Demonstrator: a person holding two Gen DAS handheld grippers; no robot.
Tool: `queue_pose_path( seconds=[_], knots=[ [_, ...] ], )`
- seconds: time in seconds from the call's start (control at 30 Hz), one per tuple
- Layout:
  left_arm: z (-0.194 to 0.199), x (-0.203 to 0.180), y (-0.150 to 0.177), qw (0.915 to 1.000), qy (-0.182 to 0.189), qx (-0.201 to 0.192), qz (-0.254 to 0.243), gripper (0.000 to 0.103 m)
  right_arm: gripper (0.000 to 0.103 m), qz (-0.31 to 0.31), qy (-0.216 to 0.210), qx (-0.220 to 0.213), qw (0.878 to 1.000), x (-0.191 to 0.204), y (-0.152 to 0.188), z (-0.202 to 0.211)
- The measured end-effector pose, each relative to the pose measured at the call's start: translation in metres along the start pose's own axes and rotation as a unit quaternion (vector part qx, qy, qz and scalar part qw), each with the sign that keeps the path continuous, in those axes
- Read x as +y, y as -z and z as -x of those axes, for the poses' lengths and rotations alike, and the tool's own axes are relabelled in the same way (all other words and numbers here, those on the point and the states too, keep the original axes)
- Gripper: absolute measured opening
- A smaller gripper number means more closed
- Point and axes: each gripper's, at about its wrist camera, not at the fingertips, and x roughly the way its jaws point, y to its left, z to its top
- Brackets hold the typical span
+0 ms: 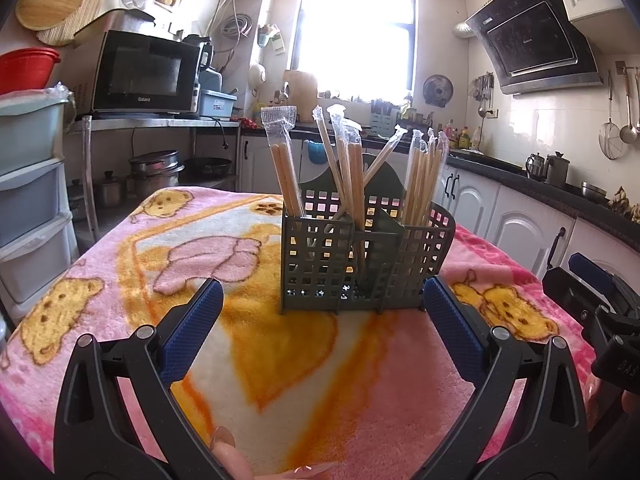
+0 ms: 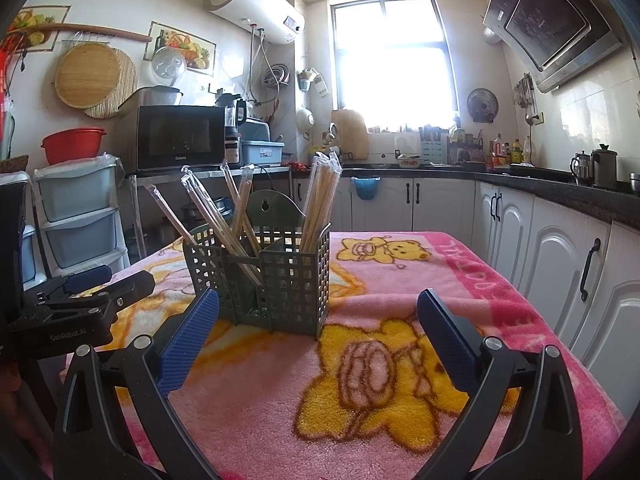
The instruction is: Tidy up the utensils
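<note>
A grey-green slotted utensil holder [image 1: 360,264] stands upright on the pink bear blanket [image 1: 120,248]; the right wrist view shows the same holder [image 2: 280,280] from its other side. Several plastic-wrapped chopstick pairs [image 1: 348,168] lean in its compartments, and these wrapped chopsticks [image 2: 320,204] are spread across the left, middle and right sections. My left gripper [image 1: 322,300] is open just in front of the holder, with nothing between its blue pads. My right gripper [image 2: 318,312] is open too, low over the blanket [image 2: 400,360] near the holder's right corner. The other gripper [image 2: 80,300] shows at the left.
A table edge drops off to white cabinets [image 2: 540,248] and a dark counter [image 2: 560,188] on the right. Plastic drawers [image 1: 28,200] and a microwave [image 1: 144,72] stand on the left. A fingertip [image 1: 228,452] shows at the bottom of the left wrist view.
</note>
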Motion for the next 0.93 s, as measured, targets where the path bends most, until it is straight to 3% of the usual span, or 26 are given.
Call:
queue_pose_path(
  seconds=[0.5, 0.63, 0.73, 0.8, 0.83, 0.9, 0.93],
  knots=[
    [-0.008, 0.002, 0.001, 0.9997, -0.015, 0.019, 0.000, 0.093, 0.097, -0.010, 0.007, 0.010, 1.000, -0.001, 0.000, -0.004],
    [-0.013, 0.017, -0.006, 0.9980, -0.014, 0.049, 0.037, 0.093, 0.097, -0.033, 0.019, 0.032, 0.999, -0.016, -0.007, -0.010],
    [-0.020, 0.053, -0.021, 0.9920, -0.028, 0.086, 0.088, 0.093, 0.097, -0.032, 0.066, 0.086, 0.994, -0.044, -0.017, -0.029],
    [-0.029, 0.083, -0.032, 0.9871, -0.073, 0.106, 0.095, 0.093, 0.097, -0.042, 0.102, 0.134, 0.985, -0.069, -0.019, -0.046],
    [-0.036, 0.098, -0.036, 0.9836, -0.103, 0.119, 0.088, 0.093, 0.097, -0.047, 0.123, 0.168, 0.977, -0.083, -0.018, -0.058],
    [-0.054, 0.127, -0.037, 0.9735, -0.149, 0.152, 0.084, 0.093, 0.097, -0.062, 0.167, 0.259, 0.949, -0.116, -0.007, -0.090],
    [-0.065, 0.143, -0.033, 0.9664, -0.169, 0.173, 0.086, 0.093, 0.097, -0.078, 0.171, 0.281, 0.941, -0.130, -0.001, -0.102]
  ],
)
